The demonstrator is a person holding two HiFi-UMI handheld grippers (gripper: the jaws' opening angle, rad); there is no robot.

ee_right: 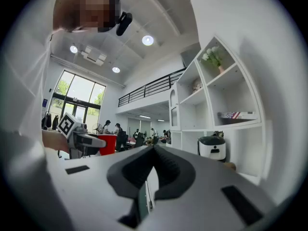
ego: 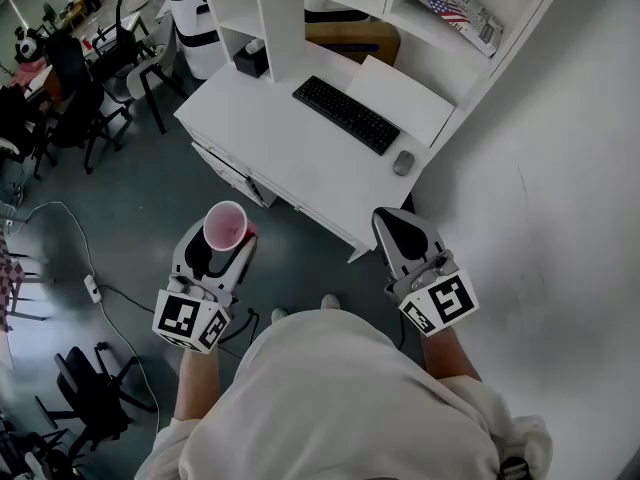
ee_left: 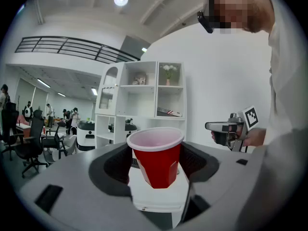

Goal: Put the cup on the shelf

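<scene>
Left gripper [ego: 225,236] clamps tapered red plastic cup [ee_left: 156,165], white inside, upright; right gripper [ee_right: 154,153]: 2 ribbed dark jaws closed together.

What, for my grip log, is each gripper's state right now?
Left gripper: closed on the red cup.
Right gripper: closed, nothing between its jaws.
</scene>
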